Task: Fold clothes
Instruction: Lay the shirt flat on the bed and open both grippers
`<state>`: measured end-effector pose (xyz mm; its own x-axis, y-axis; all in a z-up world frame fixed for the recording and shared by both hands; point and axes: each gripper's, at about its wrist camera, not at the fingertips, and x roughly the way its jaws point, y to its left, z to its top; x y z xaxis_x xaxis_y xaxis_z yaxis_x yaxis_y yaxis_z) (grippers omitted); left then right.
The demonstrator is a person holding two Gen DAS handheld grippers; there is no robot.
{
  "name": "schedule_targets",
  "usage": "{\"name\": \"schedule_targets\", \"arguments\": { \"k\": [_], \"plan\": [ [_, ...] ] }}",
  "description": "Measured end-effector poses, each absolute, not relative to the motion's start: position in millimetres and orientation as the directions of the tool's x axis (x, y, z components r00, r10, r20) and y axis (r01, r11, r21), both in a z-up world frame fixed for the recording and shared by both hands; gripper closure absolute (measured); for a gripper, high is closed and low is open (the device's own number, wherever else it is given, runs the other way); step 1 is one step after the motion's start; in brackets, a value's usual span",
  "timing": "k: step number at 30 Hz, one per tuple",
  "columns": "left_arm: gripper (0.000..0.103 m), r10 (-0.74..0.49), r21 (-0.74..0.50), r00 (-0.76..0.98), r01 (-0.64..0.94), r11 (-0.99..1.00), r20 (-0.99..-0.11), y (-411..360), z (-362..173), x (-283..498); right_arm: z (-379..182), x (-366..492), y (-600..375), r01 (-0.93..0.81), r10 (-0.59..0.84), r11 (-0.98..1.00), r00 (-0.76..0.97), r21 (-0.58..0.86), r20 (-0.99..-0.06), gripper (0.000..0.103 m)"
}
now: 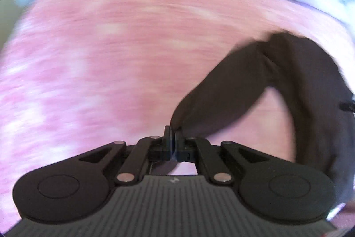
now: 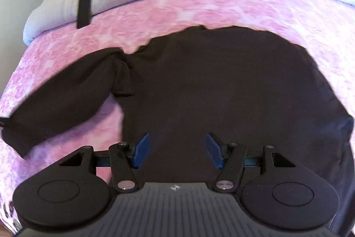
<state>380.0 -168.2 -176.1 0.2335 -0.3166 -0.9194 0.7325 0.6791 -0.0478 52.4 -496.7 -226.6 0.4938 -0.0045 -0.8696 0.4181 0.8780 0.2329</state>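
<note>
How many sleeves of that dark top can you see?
1. The sleeve stretches left from the dark top over the pink bedspread, its cuff pinched in the left hand-held gripper. The other sleeve isn't visible; it may be hidden at the right edge.

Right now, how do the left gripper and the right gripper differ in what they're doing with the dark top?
The left gripper is shut, pinching the end of the dark top's sleeve; the right gripper is open and holds nothing. The left gripper's sleeve stretches away over the pink bedspread, while the right gripper sits over the body of the dark top, its blue pads spread wide. Both are black grippers of the same build.
</note>
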Motion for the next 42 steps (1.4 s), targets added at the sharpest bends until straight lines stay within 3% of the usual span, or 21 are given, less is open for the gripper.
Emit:
{"name": "schedule_targets", "arguments": {
  "k": [3,6,11,12,19,26,31,32,34,35,36,42],
  "plan": [
    [0.102,-0.256,0.0,0.267,0.691,0.723,-0.929,-127.7,-189.9,420.9,-226.3,74.0,-466.1,0.397,0.016,0.886,0.487,0.238,-0.873,0.04],
    [0.101,-0.249,0.026,0.292,0.694,0.719,-0.924,-137.5,-199.1,420.8,-225.9,95.5,-435.6,0.376,0.036,0.894,0.48,0.243,-0.876,0.04],
    [0.084,-0.241,0.081,0.345,0.704,0.705,-0.907,-170.3,-209.1,405.8,-216.8,85.6,-440.0,0.39,0.019,0.893,0.468,0.226,-0.883,0.039],
    [0.071,-0.239,0.092,0.355,0.706,0.702,-0.904,-176.9,-211.1,402.8,-214.5,74.5,-448.6,0.411,-0.007,0.888,0.46,0.206,-0.888,0.038],
    [0.06,-0.233,0.165,0.421,0.717,0.677,-0.877,-225.0,-224.3,377.9,-220.1,-46.8,-542.6,0.604,-0.177,0.792,0.362,0.085,-0.915,0.036],
    [0.049,-0.279,0.134,0.336,0.821,0.554,-0.9,-324.7,-222.4,253.2,-241.9,-174.7,-650.4,0.746,-0.261,0.664,0.291,0.047,-0.92,0.036],
    [0.043,-0.267,0.087,0.241,0.872,0.482,-0.933,-394.6,-242.8,145.5,-236.2,-189.0,-698.9,0.698,-0.293,0.716,0.264,-0.028,-0.919,0.038],
    [0.043,-0.265,0.073,0.216,0.885,0.461,-0.94,-408.5,-248.4,125.8,-234.6,-190.1,-707.9,0.684,-0.299,0.728,0.26,-0.044,-0.918,0.041],
    [0.043,-0.259,0.048,0.168,0.908,0.416,-0.951,-435.7,-258.4,87.7,-231.3,-192.3,-726.0,0.655,-0.312,0.752,0.252,-0.076,-0.916,0.063],
    [0.042,-0.262,0.041,0.155,0.919,0.392,-0.953,-447.1,-260.2,72.4,-229.7,-193.4,-735.1,0.639,-0.318,0.763,0.248,-0.092,-0.915,0.092],
    [0.042,-0.265,0.036,0.143,0.928,0.371,-0.954,-457.6,-261.2,59.1,-228.1,-194.5,-744.1,0.624,-0.324,0.774,0.244,-0.108,-0.914,0.103],
    [0.038,-0.3,0.025,0.143,0.93,0.366,-0.943,-494.7,-250.1,42.0,-218.3,-201.2,-798.4,0.523,-0.364,0.828,0.225,-0.203,-0.904,0.103]
  ]
}}
